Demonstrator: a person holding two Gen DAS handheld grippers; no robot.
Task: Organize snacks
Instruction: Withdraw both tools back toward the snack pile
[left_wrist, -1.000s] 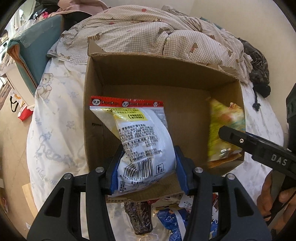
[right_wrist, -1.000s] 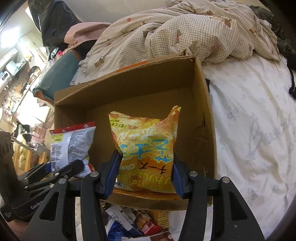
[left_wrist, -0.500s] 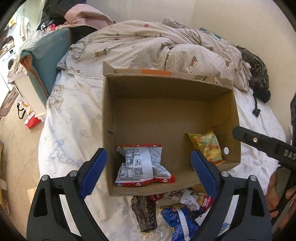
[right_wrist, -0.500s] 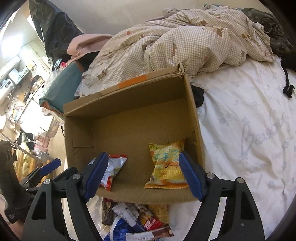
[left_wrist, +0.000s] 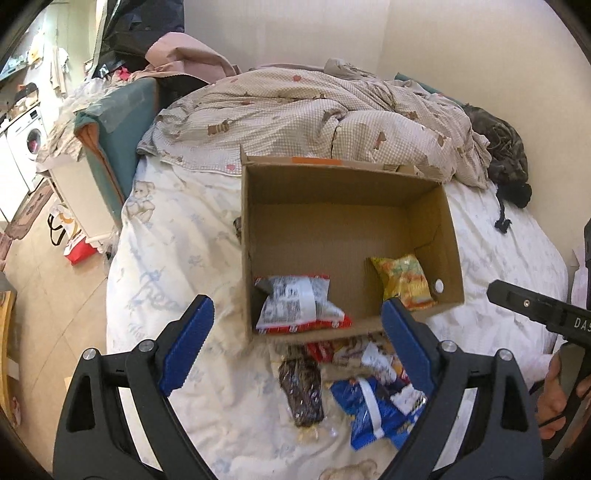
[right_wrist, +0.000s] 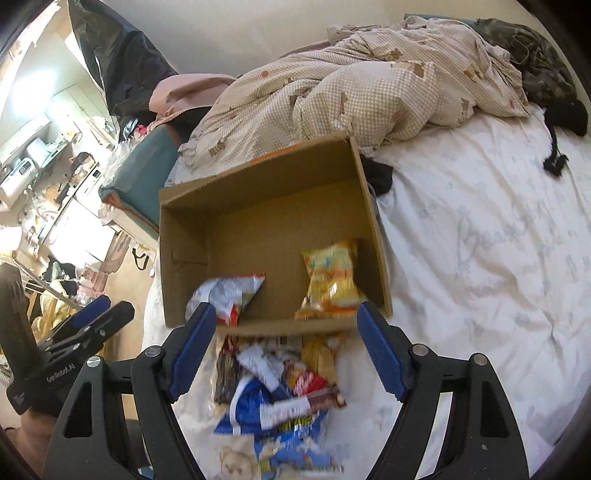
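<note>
An open cardboard box (left_wrist: 332, 184) (right_wrist: 258, 177) sits on the bed. Inside it lie a white-and-red snack bag (left_wrist: 299, 304) (right_wrist: 231, 293) at the near left and a yellow snack bag (left_wrist: 404, 282) (right_wrist: 330, 278) at the near right. In front of the box is a pile of loose snacks: a dark brown pack (left_wrist: 303, 389), a blue-and-white pack (left_wrist: 373, 410) (right_wrist: 258, 402) and several others. My left gripper (left_wrist: 297, 328) is open and empty above the box's near edge. My right gripper (right_wrist: 284, 328) is open and empty over the pile.
A checked quilt (left_wrist: 314, 114) is bunched behind the box, with a dark garment (left_wrist: 502, 162) at the bed's far right. White sheet (right_wrist: 480, 258) spreads right of the box. Left of the bed are a teal cushion (left_wrist: 118, 125) and floor clutter. A hand (left_wrist: 554, 398) holds the other gripper.
Both grippers opened and let go of their bags, which now lie in the box. Both have pulled back and risen, bringing the snack pile into view.
</note>
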